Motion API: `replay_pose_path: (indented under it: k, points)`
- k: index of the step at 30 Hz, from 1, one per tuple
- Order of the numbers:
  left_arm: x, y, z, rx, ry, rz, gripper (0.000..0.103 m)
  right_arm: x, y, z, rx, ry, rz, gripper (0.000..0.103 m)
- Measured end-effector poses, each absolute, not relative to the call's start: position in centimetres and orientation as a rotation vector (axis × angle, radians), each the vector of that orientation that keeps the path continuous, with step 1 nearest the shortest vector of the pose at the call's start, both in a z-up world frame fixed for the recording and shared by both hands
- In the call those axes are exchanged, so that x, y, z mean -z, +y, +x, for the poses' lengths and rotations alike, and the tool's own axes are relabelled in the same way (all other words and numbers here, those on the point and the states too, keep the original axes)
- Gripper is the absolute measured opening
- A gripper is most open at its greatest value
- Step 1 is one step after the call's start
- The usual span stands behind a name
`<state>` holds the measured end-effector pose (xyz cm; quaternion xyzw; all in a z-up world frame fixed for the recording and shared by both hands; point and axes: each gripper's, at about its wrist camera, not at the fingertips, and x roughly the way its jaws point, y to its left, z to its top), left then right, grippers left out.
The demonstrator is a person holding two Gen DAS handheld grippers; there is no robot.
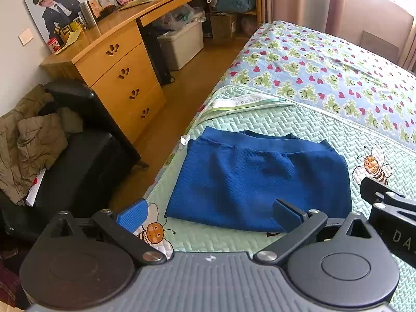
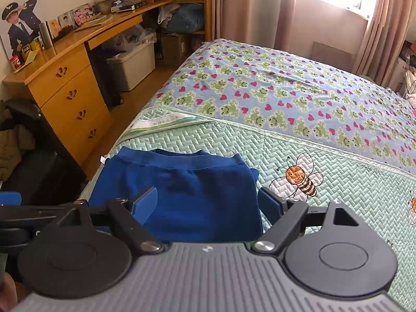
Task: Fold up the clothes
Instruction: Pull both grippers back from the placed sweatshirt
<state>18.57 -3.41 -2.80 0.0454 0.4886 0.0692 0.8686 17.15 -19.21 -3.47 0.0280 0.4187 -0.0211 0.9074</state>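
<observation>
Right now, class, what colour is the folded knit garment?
Deep blue folded knit garment, clearest in the left wrist view.

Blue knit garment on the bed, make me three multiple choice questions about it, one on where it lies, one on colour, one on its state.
1. Where does the folded blue knit garment lie?
A. on the pale green quilted bed cover
B. on the wooden desk
C. on the floor

2. What colour are the left gripper's finger pads?
A. red
B. blue
C. yellow

3. How do the right gripper's jaws stand?
A. shut on the garment
C. shut on nothing
B. open, holding nothing

Answers: 1 A, it rests flat on the cover near the bed's edge. 2 B, both pads show blue. 3 B, the jaws stand wide apart above the garment.
</observation>
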Motion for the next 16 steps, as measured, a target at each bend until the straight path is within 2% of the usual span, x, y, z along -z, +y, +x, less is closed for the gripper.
replay_pose_path:
  k: [16]
  points:
    - [2.8, -2.3, 18.5, -0.198, 0.973, 0.083, 0.102, 3.7, -17.4, 17.0, 0.023, 0.879, 0.022, 0.085]
